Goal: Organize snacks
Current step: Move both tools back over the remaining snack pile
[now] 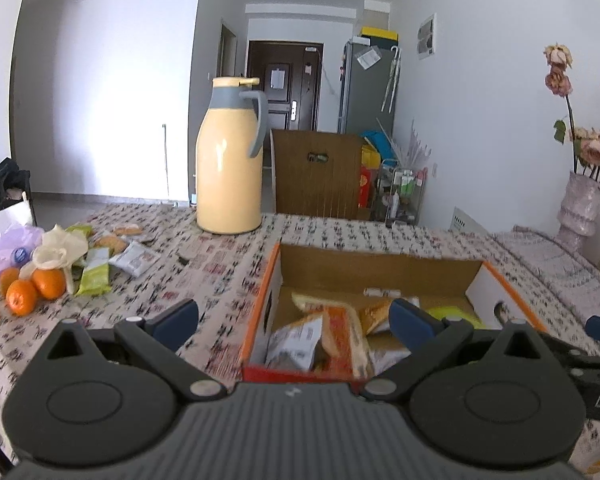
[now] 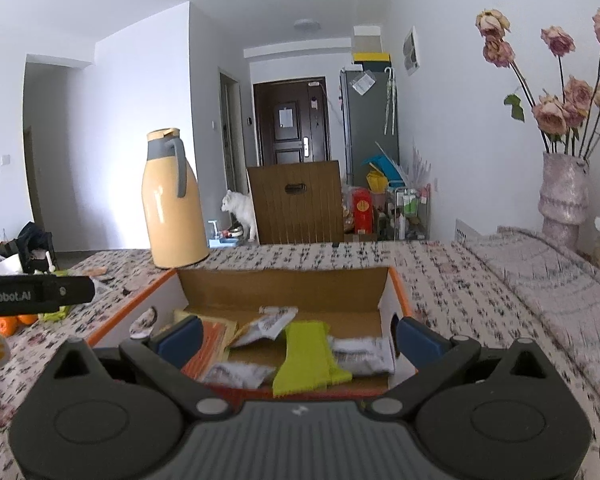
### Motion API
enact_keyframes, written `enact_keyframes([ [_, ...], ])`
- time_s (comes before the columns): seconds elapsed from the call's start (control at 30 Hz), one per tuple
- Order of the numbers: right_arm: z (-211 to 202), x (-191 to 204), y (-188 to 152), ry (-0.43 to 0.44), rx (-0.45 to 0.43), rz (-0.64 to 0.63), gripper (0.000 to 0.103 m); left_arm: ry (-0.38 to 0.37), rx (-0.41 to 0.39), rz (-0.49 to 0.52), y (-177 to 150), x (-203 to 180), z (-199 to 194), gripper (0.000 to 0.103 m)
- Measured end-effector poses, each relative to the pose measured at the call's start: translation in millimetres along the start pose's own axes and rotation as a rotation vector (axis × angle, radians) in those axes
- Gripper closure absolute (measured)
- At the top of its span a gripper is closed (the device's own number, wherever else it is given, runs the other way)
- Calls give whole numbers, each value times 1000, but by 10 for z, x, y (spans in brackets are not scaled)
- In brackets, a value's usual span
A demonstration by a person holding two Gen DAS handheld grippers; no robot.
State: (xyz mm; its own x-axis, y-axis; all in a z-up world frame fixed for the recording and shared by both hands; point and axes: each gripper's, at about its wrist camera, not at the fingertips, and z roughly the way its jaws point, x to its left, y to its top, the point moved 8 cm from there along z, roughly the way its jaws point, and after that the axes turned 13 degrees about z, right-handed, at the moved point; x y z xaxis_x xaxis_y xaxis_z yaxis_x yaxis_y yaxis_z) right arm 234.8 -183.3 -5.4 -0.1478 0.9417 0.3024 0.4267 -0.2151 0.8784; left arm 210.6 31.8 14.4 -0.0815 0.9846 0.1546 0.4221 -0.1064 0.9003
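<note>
An open cardboard box with orange rims (image 1: pixel 380 266) sits on the patterned table and holds several snack packets (image 1: pixel 332 340). My left gripper (image 1: pixel 294 320) is open and empty above the box's near left corner. In the right wrist view the same box (image 2: pixel 284 286) holds a yellow-green packet (image 2: pixel 304 356) and white packets (image 2: pixel 364 354). My right gripper (image 2: pixel 298 340) is open and empty over the box's near edge. More loose snack packets (image 1: pixel 100 264) lie on the table at the left.
A yellow thermos jug (image 1: pixel 230 160) stands behind the box. Oranges (image 1: pixel 32 288) and a plastic bag (image 1: pixel 8 240) lie at the left. A vase of dried roses (image 2: pixel 564 192) stands at the right. A wooden chair back (image 2: pixel 296 202) is beyond the table.
</note>
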Motion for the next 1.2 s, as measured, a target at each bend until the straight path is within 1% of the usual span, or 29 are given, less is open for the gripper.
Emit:
enact_keyframes([
  [0.37, -356, -58, -431, -7, 75, 14, 0, -3, 82, 12, -538, 70, -314, 0],
  [0.5, -504, -62, -580, -1, 96, 16, 0, -11, 95, 14, -691, 87, -445, 0],
  [0.77, -613, -66, -807, -8, 131, 14, 0, -15, 129, 20, -937, 91, -517, 0],
  [0.93, -737, -49, -907, -12, 141, 9, 0, -23, 143, 5, -1052, 113, -578, 0],
  [1.2, -898, 6, -1028, -9, 150, 4, 0, -28, 125, -6, -1089, 140, -753, 0],
])
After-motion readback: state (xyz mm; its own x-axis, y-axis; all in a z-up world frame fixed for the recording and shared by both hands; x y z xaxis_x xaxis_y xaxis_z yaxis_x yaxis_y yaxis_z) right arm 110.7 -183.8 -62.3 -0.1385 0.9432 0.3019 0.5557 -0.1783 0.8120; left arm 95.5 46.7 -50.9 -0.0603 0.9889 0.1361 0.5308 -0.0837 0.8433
